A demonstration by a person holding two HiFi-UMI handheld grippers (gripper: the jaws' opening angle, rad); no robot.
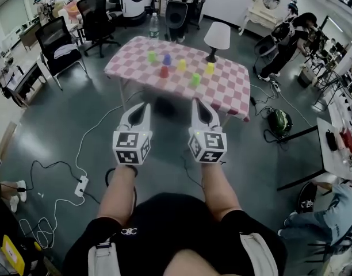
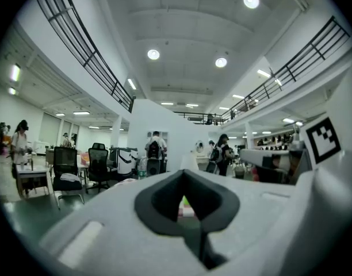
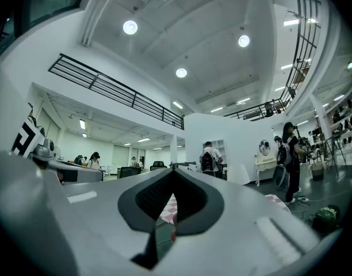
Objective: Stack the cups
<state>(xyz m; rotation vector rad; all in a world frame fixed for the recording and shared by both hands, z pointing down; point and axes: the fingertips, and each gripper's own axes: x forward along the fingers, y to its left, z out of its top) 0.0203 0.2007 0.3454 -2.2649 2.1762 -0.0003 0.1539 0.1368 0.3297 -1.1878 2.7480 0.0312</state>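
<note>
While two claws (image 1: 146, 106) (image 1: 198, 102) hover shut, six cups (image 1: 152, 56) (image 1: 167, 59) (image 1: 182, 64) (image 1: 164, 72) (image 1: 210, 68) (image 1: 195, 79) dot one table (image 1: 233, 91).

Ahead of you a table (image 1: 233, 91) under a pink-and-white checked cloth stands on a glossy grey floor (image 1: 67, 125), with a white lamp (image 1: 217, 36) near its far edge. Black office chairs (image 1: 56, 39) sit to your left, and a white dresser (image 1: 262, 13) stands by the far wall. Cables (image 1: 78, 154) trail over the floor beside you. Overhead, round ceiling lights (image 2: 153, 54) shine, and a black railing (image 2: 90, 62) lines the white balcony.
</note>
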